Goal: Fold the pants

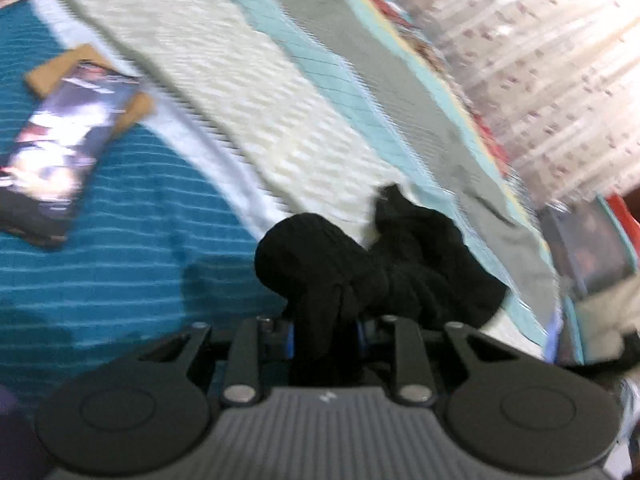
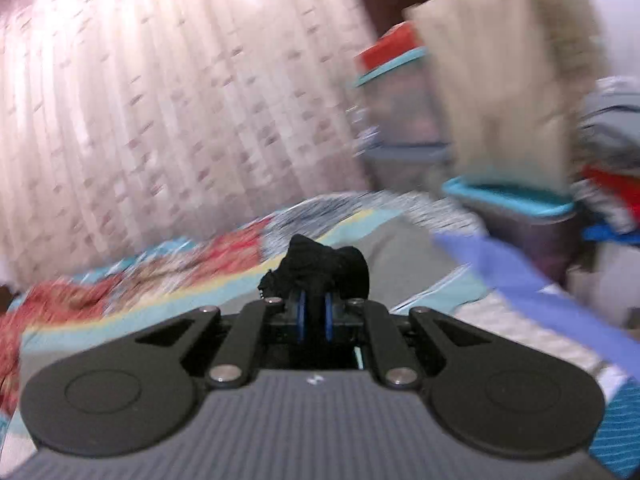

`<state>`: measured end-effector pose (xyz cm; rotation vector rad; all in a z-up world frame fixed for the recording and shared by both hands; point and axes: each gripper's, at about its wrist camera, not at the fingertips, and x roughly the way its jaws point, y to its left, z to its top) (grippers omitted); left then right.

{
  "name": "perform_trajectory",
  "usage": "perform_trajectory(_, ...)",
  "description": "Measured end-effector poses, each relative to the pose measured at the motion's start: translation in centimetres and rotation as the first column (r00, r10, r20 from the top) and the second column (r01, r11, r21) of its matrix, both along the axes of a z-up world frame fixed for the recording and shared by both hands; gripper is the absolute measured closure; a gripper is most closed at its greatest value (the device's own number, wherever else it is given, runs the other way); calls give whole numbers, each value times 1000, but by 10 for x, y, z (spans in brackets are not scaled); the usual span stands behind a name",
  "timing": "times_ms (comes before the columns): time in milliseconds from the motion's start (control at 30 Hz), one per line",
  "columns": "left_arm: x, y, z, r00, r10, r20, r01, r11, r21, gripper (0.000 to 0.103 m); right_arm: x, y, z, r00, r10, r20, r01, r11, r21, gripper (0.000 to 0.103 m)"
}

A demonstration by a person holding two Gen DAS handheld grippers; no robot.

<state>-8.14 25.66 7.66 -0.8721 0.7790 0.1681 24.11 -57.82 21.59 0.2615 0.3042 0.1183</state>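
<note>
Bedding (image 1: 256, 92) lies under both grippers. Pants (image 1: 360, 264) are pinched in the left gripper (image 1: 326, 332) and the right gripper (image 2: 314, 304), bunched above the bedding. Slippage is likely: little cloth is held.

A backlit patterned curtain (image 2: 168, 92) hangs behind the quilt-covered bed (image 1: 332, 32) — lidded storage bins (image 2: 516, 216) stacked beside it.

Left wrist view tilts down over the bedspread (image 1: 120, 260); right looks level toward the curtain (image 2: 160, 100)
</note>
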Motion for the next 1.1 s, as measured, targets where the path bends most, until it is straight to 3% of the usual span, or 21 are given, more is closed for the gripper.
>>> perform_trajectory(133,-10,12,-19,999,21,-45,-23,998,-62,80,-9,-42,-9,990,-132,-44,132,991,8,92)
perform_trajectory(233,-8,1,-24,997,-5,-79,2,999,-41,79,-8,-68,-34,965,-232,-125,236,971,19,92)
perform_trajectory(333,-7,-10,-25,995,-32,-98,29,999,-32,79,-14,-96,-71,926,-292,-238,323,941,104,91)
perform_trajectory(433,-10,-13,-30,991,-42,-128,39,999,-26,79,-40,-128,-105,903,-305,-304,385,888,253,91)
perform_trajectory(500,-13,-13,-34,987,-51,-151,47,998,-31,79,-62,-143,-125,882,-325,-340,422,867,264,91)
perform_trajectory(600,-16,-15,-39,984,-61,-169,58,998,-25,77,-86,-174,-157,822,-353,-447,496,829,257,87)
perform_trajectory(700,-15,-19,-38,982,-55,-183,54,998,-11,74,-114,-212,-183,742,-404,-535,614,730,300,60)
perform_trajectory(767,-13,-21,-36,980,-53,-192,54,999,1,73,-131,-227,-181,707,-473,-526,671,685,285,59)
perform_trajectory(833,-11,-24,-34,978,-53,-203,58,998,18,73,-138,-230,-175,720,-488,-494,655,714,249,59)
perform_trajectory(900,-10,-27,-31,975,-52,-217,62,997,38,72,-138,-217,-166,785,-450,-425,560,810,176,59)
perform_trajectory(933,-10,-29,-29,973,-52,-224,63,997,46,72,-136,-203,-158,832,-398,-386,472,874,117,58)
perform_trajectory(1000,-14,-30,-23,972,-60,-228,76,995,61,71,-129,-171,-150,898,-269,-349,289,957,6,55)
perform_trajectory(1033,-18,-30,-17,972,-69,-223,88,993,76,70,-127,-155,-147,916,-193,-351,195,980,-32,54)
perform_trajectory(1100,-31,-28,-4,976,-81,-202,106,988,116,67,-123,-134,-148,920,-85,-383,74,996,-44,54)
